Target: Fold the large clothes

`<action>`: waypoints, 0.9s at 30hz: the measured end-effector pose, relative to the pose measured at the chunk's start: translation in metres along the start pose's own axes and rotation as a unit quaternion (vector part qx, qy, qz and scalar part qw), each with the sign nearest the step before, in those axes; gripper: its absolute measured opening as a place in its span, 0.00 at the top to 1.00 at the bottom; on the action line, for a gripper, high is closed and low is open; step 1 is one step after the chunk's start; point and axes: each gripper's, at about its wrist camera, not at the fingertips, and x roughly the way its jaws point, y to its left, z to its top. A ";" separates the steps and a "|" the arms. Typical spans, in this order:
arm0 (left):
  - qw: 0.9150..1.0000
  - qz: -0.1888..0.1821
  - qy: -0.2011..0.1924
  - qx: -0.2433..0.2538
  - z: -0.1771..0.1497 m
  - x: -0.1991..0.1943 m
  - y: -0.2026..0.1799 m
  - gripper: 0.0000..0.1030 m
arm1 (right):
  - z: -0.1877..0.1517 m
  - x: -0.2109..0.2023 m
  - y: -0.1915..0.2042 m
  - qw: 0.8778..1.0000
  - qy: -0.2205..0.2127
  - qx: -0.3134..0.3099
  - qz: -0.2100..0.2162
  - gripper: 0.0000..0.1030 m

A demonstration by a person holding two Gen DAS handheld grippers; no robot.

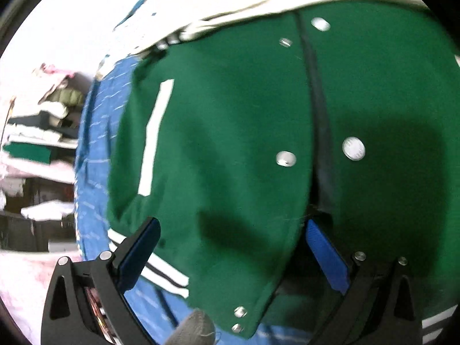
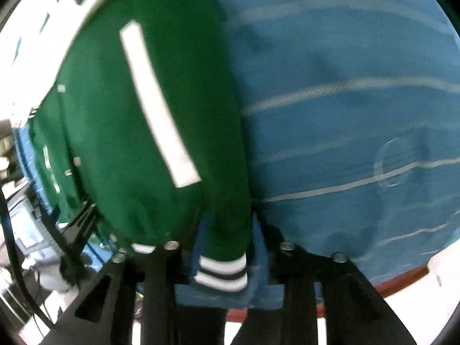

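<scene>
- On the blue striped cloth (image 2: 345, 115) lies the green jacket (image 1: 230, 129), front up, snaps undone; no clean fold shows yet.
- Left gripper (image 1: 230, 247) has its fingers spread wide over the near hem, pinching nothing.
- Right gripper (image 2: 222, 247): its fingers stand apart around the striped cuff (image 2: 221, 270), apparently just let go.
- Most folding seems left to do.

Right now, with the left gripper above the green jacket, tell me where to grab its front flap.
Take the green jacket's front flap at its lower corner, by the two snaps, coming in from the hem side. That corner seems to lift off the panel beneath, leaving a dark gap for one finger. The left gripper's open jaws straddle the flap.
</scene>
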 end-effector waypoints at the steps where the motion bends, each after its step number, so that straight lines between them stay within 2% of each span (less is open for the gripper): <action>1: 1.000 0.002 0.002 -0.014 0.001 -0.006 0.005 0.00 | 0.001 -0.013 -0.002 1.000 -0.010 -0.008 0.005 0.55; 3: 0.999 0.007 0.004 -0.040 0.004 -0.017 0.009 0.00 | 0.007 -0.037 0.008 0.999 -0.032 -0.015 0.021 0.55; 6: 0.998 0.027 0.004 -0.059 0.006 -0.023 -0.005 0.00 | 0.037 -0.063 0.010 0.996 -0.071 -0.038 0.047 0.55; 10: 0.991 0.115 0.006 -0.070 0.023 -0.016 -0.036 0.00 | 0.103 -0.080 0.004 0.988 -0.113 -0.067 0.083 0.55; 12: 0.987 0.144 0.023 -0.070 0.028 -0.004 -0.049 0.00 | 0.130 -0.078 0.024 0.983 -0.123 -0.084 0.104 0.55; 14: 0.982 0.166 0.049 -0.078 0.031 0.009 -0.060 0.00 | 0.167 -0.078 0.019 0.981 -0.119 -0.103 0.113 0.55; 16: 0.977 0.182 0.059 -0.095 0.032 0.013 -0.065 0.00 | 0.196 -0.064 0.027 0.981 -0.108 -0.116 0.113 0.55; 17: 0.975 0.187 0.063 -0.104 0.031 0.015 -0.065 0.00 | 0.206 -0.059 0.029 0.981 -0.105 -0.123 0.110 0.58; 18: 0.973 0.190 0.065 -0.112 0.030 0.015 -0.065 0.00 | 0.215 -0.048 0.035 0.980 -0.099 -0.133 0.109 0.66; 19: 0.972 0.192 0.066 -0.115 0.029 0.015 -0.066 0.00 | 0.225 -0.040 0.038 0.982 -0.090 -0.146 0.085 0.94; 20: 0.972 0.195 0.067 -0.117 0.027 0.014 -0.067 0.00 | 0.232 -0.033 0.039 0.983 -0.090 -0.148 0.066 0.96; 22: 0.970 0.202 0.068 -0.115 0.028 0.016 -0.065 0.00 | 0.239 -0.027 0.038 0.985 -0.082 -0.134 0.068 0.97; 24: 0.969 0.210 0.068 -0.110 0.028 0.012 -0.066 0.00 | 0.239 -0.031 0.041 0.983 -0.086 -0.151 0.057 0.97; 27: 0.968 0.222 0.057 -0.107 0.030 -0.013 -0.067 0.00 | 0.234 -0.038 0.047 0.979 -0.066 -0.187 0.047 0.86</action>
